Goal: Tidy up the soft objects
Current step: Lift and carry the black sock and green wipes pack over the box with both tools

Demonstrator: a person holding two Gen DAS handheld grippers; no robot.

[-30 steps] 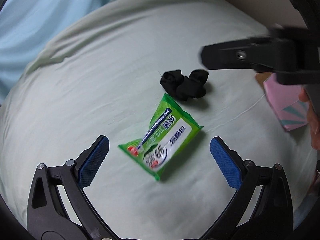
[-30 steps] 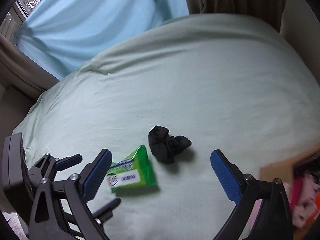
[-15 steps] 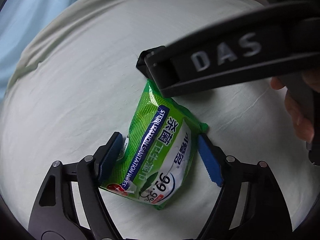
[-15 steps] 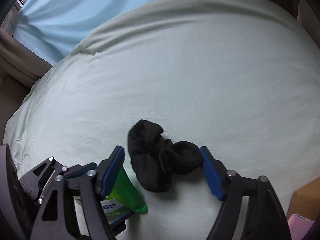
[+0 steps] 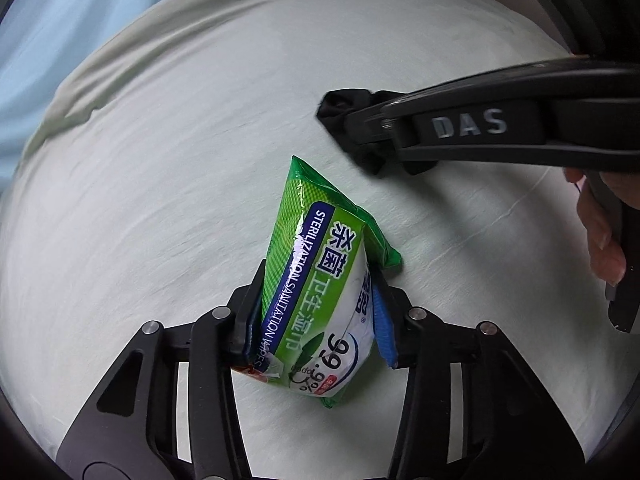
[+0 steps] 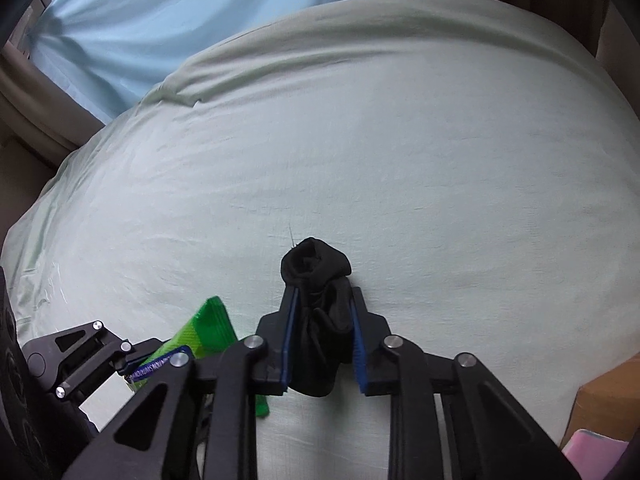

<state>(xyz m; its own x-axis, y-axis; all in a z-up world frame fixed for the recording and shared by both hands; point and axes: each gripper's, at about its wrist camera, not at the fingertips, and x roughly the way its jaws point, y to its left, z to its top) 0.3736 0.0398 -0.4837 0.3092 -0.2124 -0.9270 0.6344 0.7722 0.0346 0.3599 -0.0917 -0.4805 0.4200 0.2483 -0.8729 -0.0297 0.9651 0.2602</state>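
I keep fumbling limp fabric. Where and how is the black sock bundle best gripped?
Grip the black sock bundle across its bunched middle, coming from above along its length. It is long, narrow and lumpy there, so the pads squeeze thick folds, as the right hand-held gripper does; its loose rolled end would likely slip.

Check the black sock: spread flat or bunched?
Bunched. The black sock is a crumpled wad squeezed between the right gripper fingers.

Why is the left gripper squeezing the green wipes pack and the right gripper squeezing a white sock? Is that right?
Almost. The sock is black, not white. The right wrist view shows it pinched between the right gripper's blue pads. The rest is right: the left gripper is squeezing the green wipes pack, as the left wrist view shows.
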